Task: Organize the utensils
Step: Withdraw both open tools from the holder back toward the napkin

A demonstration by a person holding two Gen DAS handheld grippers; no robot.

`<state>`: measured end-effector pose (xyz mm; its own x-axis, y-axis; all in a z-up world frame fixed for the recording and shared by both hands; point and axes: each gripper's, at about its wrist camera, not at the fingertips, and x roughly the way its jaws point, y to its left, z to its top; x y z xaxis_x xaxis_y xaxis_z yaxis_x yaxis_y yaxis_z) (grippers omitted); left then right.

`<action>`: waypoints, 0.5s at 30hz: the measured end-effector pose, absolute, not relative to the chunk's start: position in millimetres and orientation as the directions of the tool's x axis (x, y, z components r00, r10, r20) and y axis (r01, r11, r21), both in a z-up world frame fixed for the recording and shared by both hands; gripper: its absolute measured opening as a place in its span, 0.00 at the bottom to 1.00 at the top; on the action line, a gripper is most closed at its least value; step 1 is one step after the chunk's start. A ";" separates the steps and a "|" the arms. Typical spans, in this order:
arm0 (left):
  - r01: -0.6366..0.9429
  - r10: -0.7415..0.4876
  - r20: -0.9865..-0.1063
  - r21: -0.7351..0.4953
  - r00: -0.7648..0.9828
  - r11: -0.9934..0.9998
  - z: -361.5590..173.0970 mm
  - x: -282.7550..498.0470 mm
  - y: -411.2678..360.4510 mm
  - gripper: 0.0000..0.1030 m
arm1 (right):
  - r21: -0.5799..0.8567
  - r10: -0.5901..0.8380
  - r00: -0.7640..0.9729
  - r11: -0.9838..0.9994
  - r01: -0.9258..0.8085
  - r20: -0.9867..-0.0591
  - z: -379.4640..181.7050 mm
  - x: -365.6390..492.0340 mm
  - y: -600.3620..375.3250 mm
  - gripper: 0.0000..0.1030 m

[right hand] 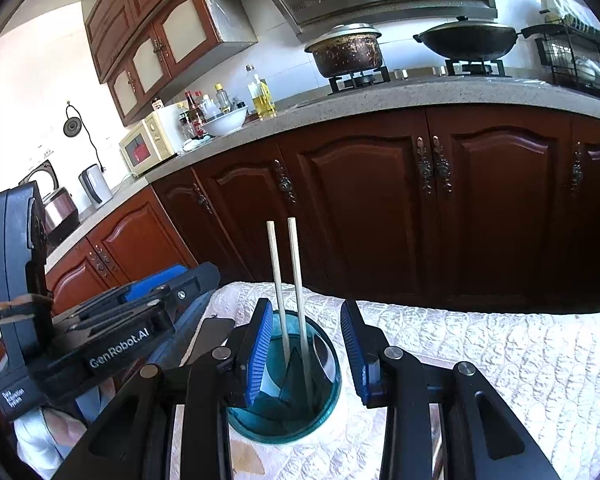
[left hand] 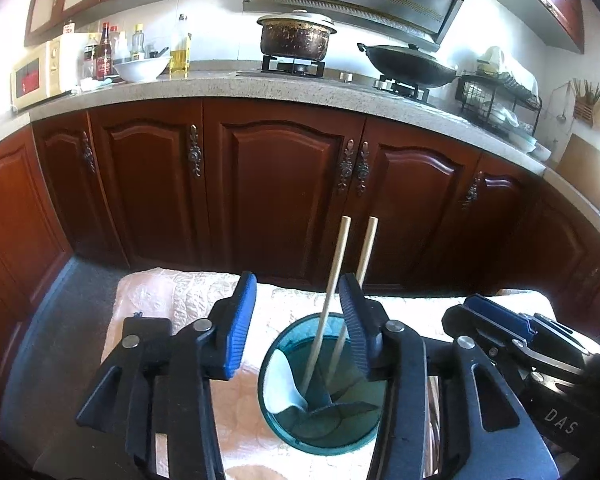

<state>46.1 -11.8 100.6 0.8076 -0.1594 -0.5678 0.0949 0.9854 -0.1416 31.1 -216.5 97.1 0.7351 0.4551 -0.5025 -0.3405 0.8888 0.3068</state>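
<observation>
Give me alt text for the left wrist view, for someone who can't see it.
A teal cup on a white quilted cloth holds two upright wooden chopsticks and a white spoon. The open left claw frames it, empty. Dark wood kitchen cabinets fill the background.

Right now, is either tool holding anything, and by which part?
Nothing is held. The left tool and right tool are both open; the two wooden chopsticks stand free in the round teal glass cup.

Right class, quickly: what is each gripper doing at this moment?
Left gripper: jaws open, holding nothing, above the teal cup.
Right gripper: jaws open, holding nothing, over the same cup.
</observation>
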 end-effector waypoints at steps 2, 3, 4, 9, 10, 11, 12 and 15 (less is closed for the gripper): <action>0.098 -0.160 -0.565 -0.140 0.809 0.985 102.6 40.0 -13.7 0.43 | 0.299 0.446 0.738 0.894 -0.335 -0.507 97.8 25.4 -219.7 0.33; 0.100 -0.161 -0.563 -0.137 0.811 0.985 103.6 36.1 -15.3 0.43 | 0.292 0.438 0.742 0.898 -0.330 -0.508 98.2 20.9 -222.1 0.33; 0.105 -0.162 -0.561 -0.133 0.812 0.986 104.7 31.7 -17.5 0.44 | 0.286 0.432 0.745 0.901 -0.327 -0.509 98.3 17.3 -223.8 0.34; 0.132 -0.178 -0.556 -0.121 0.812 0.984 105.4 12.5 -29.8 0.45 | 0.254 0.395 0.758 0.918 -0.305 -0.519 98.9 -1.2 -233.2 0.36; 0.139 -0.182 -0.557 -0.120 0.810 0.983 104.8 9.2 -32.3 0.45 | 0.248 0.384 0.760 0.923 -0.296 -0.525 98.4 -4.6 -236.1 0.36; 0.145 -0.187 -0.559 -0.120 0.808 0.982 103.7 5.2 -35.5 0.45 | 0.244 0.377 0.761 0.926 -0.289 -0.529 97.6 -7.5 -238.2 0.37; 0.153 -0.195 -0.562 -0.121 0.804 0.981 102.3 1.2 -39.1 0.45 | 0.241 0.368 0.762 0.929 -0.280 -0.534 95.9 -12.1 -242.3 0.37; 0.172 -0.215 -0.570 -0.129 0.793 0.977 97.6 -8.8 -49.4 0.45 | 0.228 0.346 0.764 0.938 -0.262 -0.545 91.3 -22.0 -250.6 0.37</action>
